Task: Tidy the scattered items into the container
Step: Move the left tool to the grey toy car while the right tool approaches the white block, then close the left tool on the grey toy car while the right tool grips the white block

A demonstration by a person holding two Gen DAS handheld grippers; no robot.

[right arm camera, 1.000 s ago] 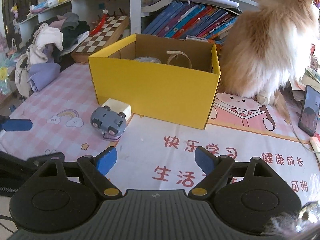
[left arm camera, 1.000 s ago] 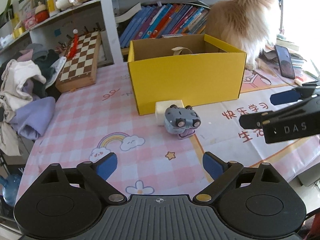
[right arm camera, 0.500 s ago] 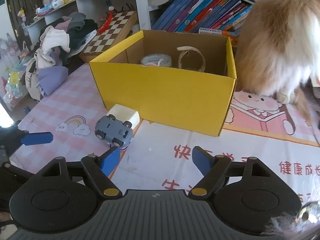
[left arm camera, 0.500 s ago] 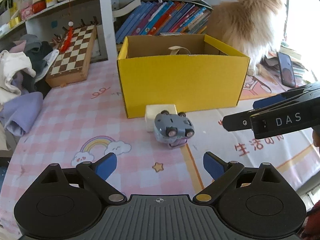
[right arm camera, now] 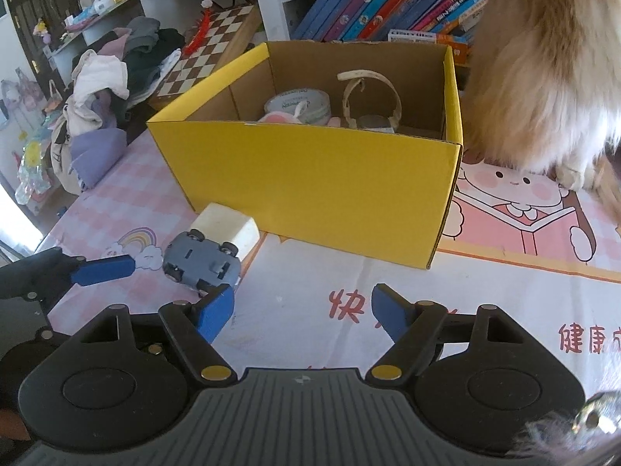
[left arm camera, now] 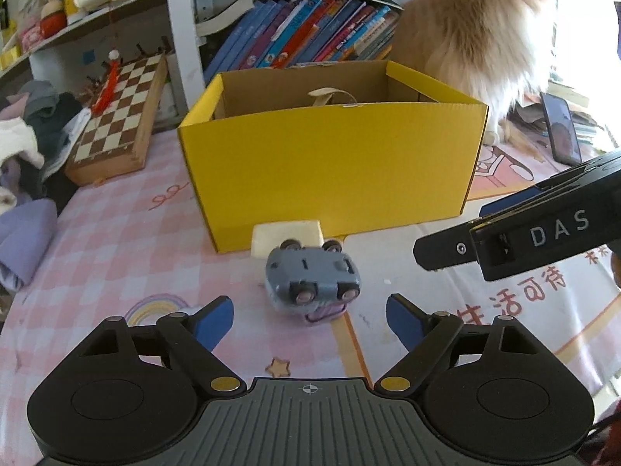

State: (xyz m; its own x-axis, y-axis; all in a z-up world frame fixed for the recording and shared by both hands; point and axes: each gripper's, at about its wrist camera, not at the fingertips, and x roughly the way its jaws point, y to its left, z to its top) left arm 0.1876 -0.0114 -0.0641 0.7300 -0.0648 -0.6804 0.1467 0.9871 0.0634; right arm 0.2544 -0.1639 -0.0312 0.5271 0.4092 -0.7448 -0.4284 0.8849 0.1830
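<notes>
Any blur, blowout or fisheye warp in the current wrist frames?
Left wrist: window area at top right blown out, toy car slightly soft, shelf post bowed by the fisheye. Right wrist: cat bright and soft-edged, yellow box sharp, blurred fur smudge in the bottom right corner.

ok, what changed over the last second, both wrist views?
Both grippers moved in. The left gripper closed on the overturned grey toy car, which now sits just ahead of its open fingers. The right gripper advanced toward the yellow box. Nothing grasped or released. Car, white block, box and cat stayed put.
</notes>
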